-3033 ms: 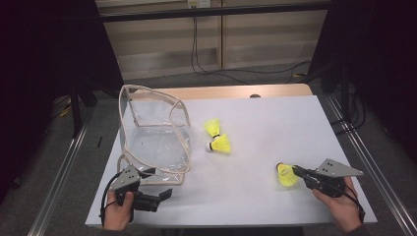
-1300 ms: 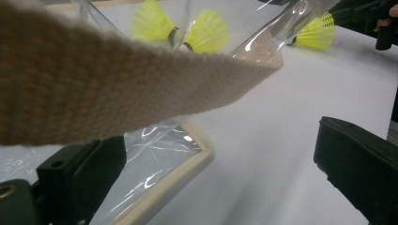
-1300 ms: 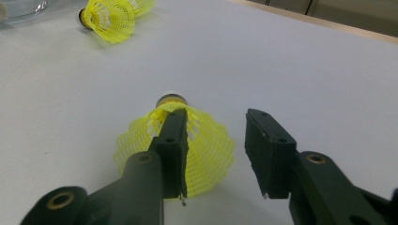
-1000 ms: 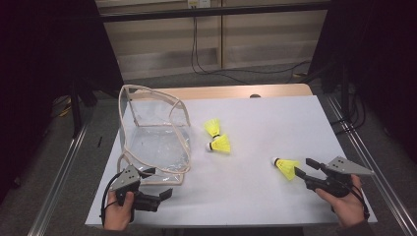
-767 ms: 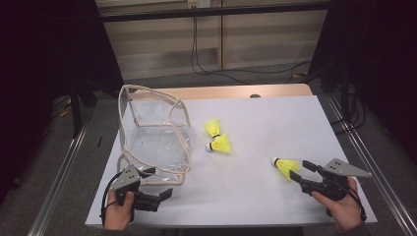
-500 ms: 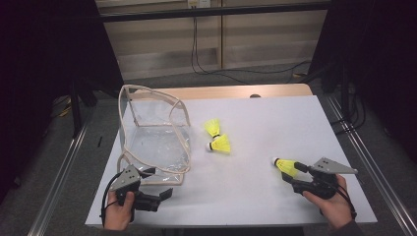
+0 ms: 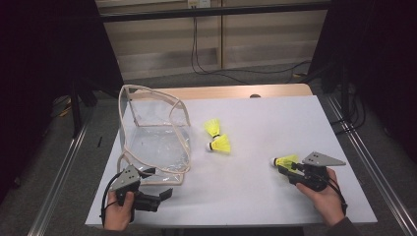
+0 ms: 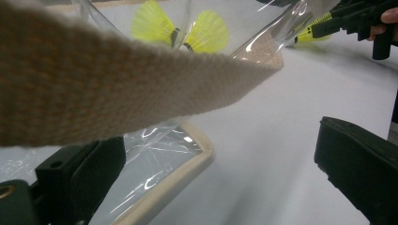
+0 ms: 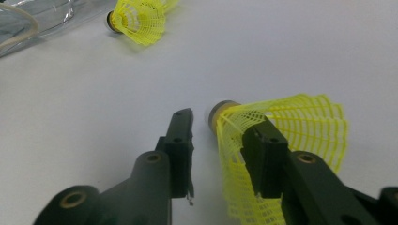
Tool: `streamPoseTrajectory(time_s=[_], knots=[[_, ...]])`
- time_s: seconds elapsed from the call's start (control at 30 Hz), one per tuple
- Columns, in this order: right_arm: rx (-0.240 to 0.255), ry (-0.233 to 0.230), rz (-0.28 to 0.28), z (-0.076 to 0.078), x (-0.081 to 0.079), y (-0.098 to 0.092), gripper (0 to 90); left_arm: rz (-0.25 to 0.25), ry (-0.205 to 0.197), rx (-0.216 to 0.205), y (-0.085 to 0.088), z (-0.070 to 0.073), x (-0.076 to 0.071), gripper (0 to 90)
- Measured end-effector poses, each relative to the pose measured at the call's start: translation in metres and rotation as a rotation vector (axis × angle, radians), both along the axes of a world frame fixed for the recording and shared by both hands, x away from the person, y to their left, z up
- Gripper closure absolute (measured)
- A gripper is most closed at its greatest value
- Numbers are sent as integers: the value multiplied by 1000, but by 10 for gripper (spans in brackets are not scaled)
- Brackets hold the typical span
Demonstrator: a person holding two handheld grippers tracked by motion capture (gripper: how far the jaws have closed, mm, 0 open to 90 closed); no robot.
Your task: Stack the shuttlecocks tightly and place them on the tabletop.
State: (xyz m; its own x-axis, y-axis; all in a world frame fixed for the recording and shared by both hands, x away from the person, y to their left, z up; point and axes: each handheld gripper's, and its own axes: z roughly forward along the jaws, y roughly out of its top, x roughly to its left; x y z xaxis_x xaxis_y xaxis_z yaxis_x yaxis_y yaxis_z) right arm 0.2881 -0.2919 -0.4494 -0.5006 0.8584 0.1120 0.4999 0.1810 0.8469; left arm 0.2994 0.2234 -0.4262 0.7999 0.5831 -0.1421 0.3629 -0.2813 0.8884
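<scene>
The shuttlecock point(image 7: 286, 161) in hand lies on its side on the white bench point(image 7: 255, 128), toward the near right corner, its cork tip pointing left and its yellow net skirt toward the person's right hand point(image 7: 328, 199). The right gripper point(image 7: 287, 169) is at it. In the right gripper view the shuttlecock point(image 9: 277, 140) sits mostly on one side of the fingers: one finger point(image 9: 263, 152) lies against the skirt, the other point(image 9: 180, 140) stands clear of it on bare bench. The fingers have just been closing, with only the skirt's edge between them; no firm grasp is evident.

Two further shuttlecocks point(image 7: 217, 136) lie touching each other near the bench centre, just beside the clear bag point(image 7: 155, 137). The bag stands at the left with its mouth open, trimmed in beige webbing.

The left gripper point(image 7: 164, 194) rests at the near left corner by the bag's lower edge. Its fingers point(image 8: 356, 173) stand wide and released, with the bag's strap point(image 8: 117, 93) crossing in front of them.
</scene>
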Motion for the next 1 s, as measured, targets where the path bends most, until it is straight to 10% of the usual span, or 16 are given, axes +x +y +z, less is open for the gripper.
streamPoseTrajectory(time_s=[0.2, 1.0], knots=[[13, -4, 36, 1, 3, -1, 867, 0, 0, -1, 0, 0, 0, 23], [93, -60, 72, 9, 11, 3, 891, -2, 1, -5, 0, 0, 0, 23]])
